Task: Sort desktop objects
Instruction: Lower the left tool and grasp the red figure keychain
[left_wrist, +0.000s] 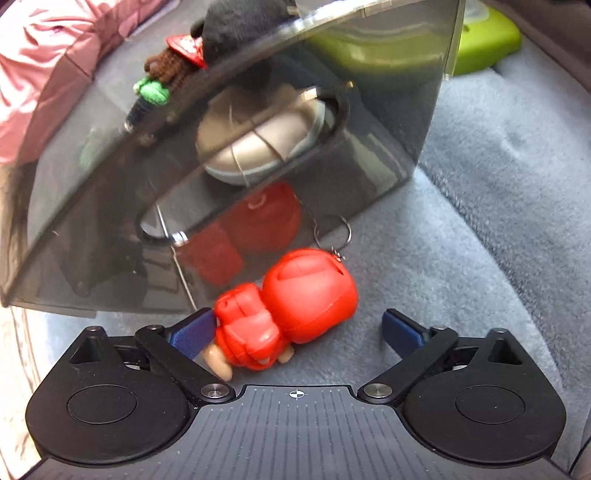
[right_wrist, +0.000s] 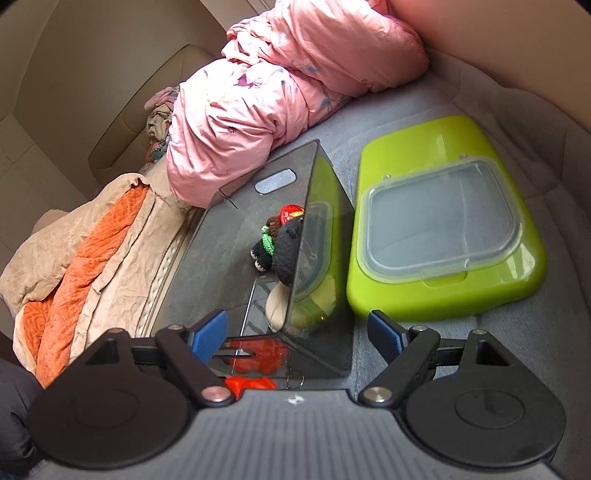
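Both jaws open; glossy red figurine (left_wrist: 291, 306) on plush blanket beside smoky acrylic box (left_wrist: 221, 147)

One smoky box (right_wrist: 258, 236) holds two knitted dolls (right_wrist: 284, 240) and one beige pouch (left_wrist: 258, 147) (partly hidden). One red figure (left_wrist: 288, 314) lies outside, beside one green lid (right_wrist: 443, 221). Two grippers show.

A grey-blue fleecy bed cover (right_wrist: 461, 354) carries a smoky transparent plastic box (right_wrist: 325, 258), a lime-green plastic lid (right_wrist: 454, 147) to its right, a red rubber figure keychain (left_wrist: 291, 314) near, and a pink quilt (right_wrist: 280, 96) far.
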